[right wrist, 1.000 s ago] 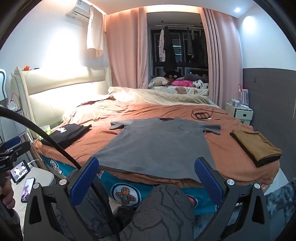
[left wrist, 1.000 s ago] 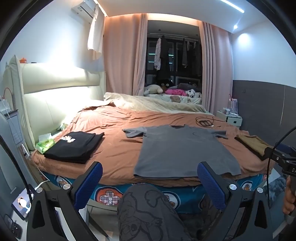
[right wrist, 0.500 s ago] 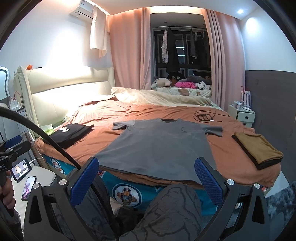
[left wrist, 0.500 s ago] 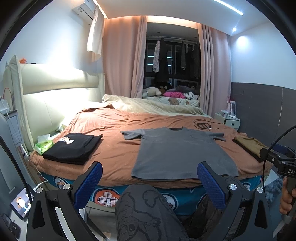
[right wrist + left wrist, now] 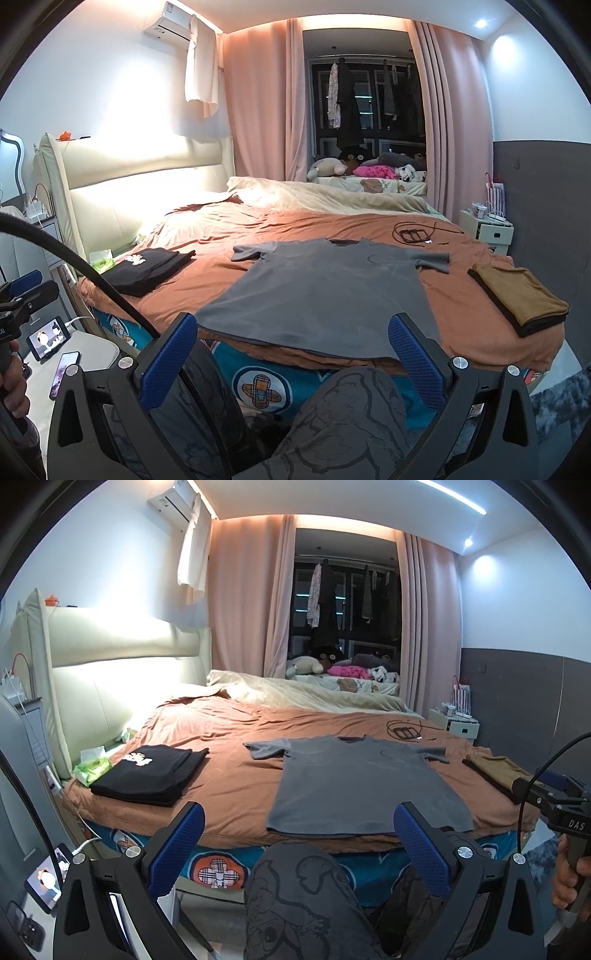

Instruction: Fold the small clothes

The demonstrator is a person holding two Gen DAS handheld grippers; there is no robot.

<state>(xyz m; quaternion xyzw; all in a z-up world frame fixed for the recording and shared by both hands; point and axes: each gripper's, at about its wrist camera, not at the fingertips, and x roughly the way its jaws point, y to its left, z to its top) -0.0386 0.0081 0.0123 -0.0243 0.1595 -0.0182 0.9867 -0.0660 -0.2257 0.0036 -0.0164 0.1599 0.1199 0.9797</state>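
Observation:
A grey T-shirt [image 5: 354, 779] [image 5: 328, 291] lies spread flat, sleeves out, on the orange bedspread [image 5: 229, 771] near the bed's front edge. My left gripper [image 5: 297, 834] is open and empty, held back from the bed over the person's patterned knee [image 5: 299, 886]. My right gripper [image 5: 291, 347] is likewise open and empty, short of the shirt's hem. A folded black garment [image 5: 151, 771] [image 5: 147, 267] rests at the bed's left. A folded brown garment [image 5: 517, 295] [image 5: 495, 768] rests at the right.
A black cable coil [image 5: 410, 234] lies on the bed behind the shirt. A tissue pack [image 5: 92, 768] sits by the headboard [image 5: 92, 672]. A bedside stand with a lit phone [image 5: 48, 338] is at left, a white nightstand [image 5: 485, 230] at right.
Both wrist cameras have drifted slightly back and up from the bed; the shirt appears a little lower and smaller. Both grippers stay open. No garment has moved.

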